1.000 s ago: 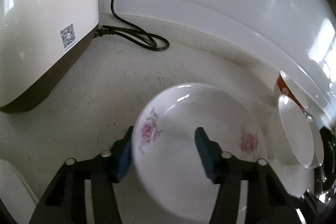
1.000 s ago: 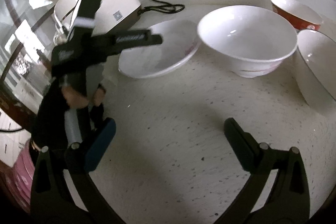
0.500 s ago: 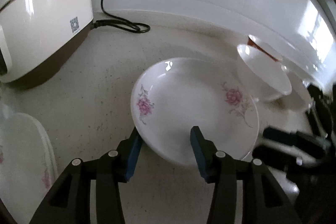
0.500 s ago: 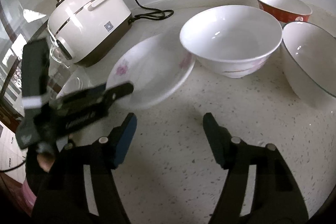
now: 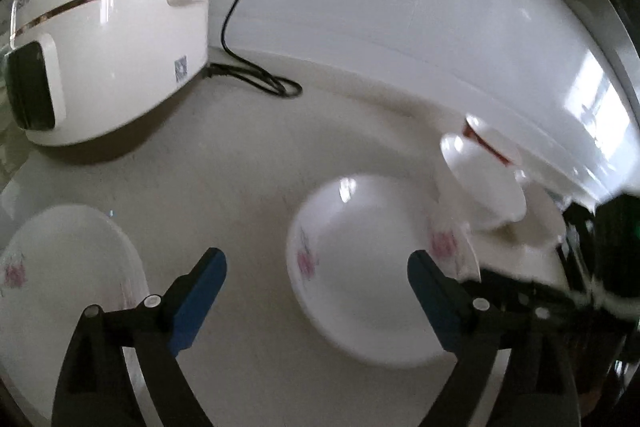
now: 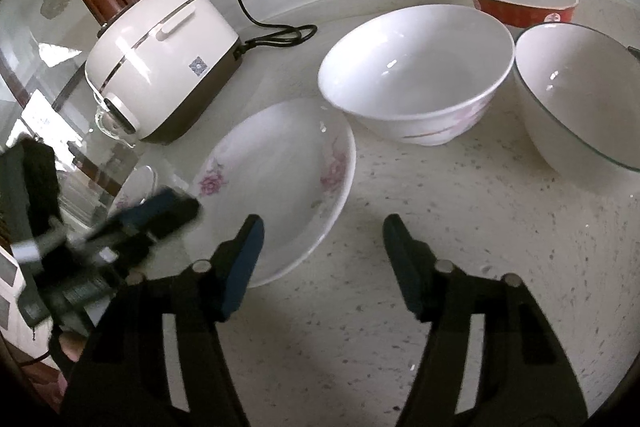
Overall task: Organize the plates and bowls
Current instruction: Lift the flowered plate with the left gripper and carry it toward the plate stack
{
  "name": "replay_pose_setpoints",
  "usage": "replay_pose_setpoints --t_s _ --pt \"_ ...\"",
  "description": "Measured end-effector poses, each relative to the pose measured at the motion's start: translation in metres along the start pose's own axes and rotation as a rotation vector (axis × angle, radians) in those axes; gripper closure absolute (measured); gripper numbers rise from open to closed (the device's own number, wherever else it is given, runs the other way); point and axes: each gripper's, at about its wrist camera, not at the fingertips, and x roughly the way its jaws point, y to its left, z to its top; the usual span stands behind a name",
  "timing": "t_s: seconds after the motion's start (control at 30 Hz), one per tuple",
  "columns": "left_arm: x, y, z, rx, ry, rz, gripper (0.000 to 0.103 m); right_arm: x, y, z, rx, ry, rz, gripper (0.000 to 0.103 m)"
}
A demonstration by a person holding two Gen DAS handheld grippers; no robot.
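Your left tongs [image 5: 316, 281] have just let go of the flower plate [image 6: 276, 187] and now stand spread wide with nothing in them. That plate lies flat on the worktop [image 6: 460, 227], just in front of the big white bowl [image 6: 416, 75]. Your right tongs [image 6: 320, 247] have just been closing partway, yet they pinch nothing; one tip hangs over the plate's near rim. This plate is hard, smooth and slippery, and it can break, so pinch it at the thin rim. Left of that bowl, a second plate [image 5: 60, 267] is cut off, and things look blurry
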Motion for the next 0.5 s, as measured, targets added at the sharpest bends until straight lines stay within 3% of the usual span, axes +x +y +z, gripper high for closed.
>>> replay_pose_setpoints --t_s 0.07,0.2,0.27,0.33,0.5 --pt "0.011 -0.001 0.011 0.000 0.014 0.037 0.010 -0.001 0.000 -0.001 0.000 -0.002 -0.004 0.044" --pt "0.042 -0.003 0.022 -0.002 0.076 0.019 0.011 0.001 0.005 -0.001 -0.012 -0.003 -0.011 0.049" --pt "0.051 -0.003 0.022 -0.017 0.088 0.008 0.018 0.001 0.006 -0.002 -0.016 -0.004 -0.014 0.049" --pt "0.061 0.000 0.020 -0.034 0.125 -0.010 0.033 0.001 0.005 -0.001 -0.010 -0.003 -0.011 0.050" --pt "0.061 -0.007 0.012 -0.002 0.106 0.027 0.032 0.000 0.006 -0.002 -0.007 -0.002 -0.007 0.050"
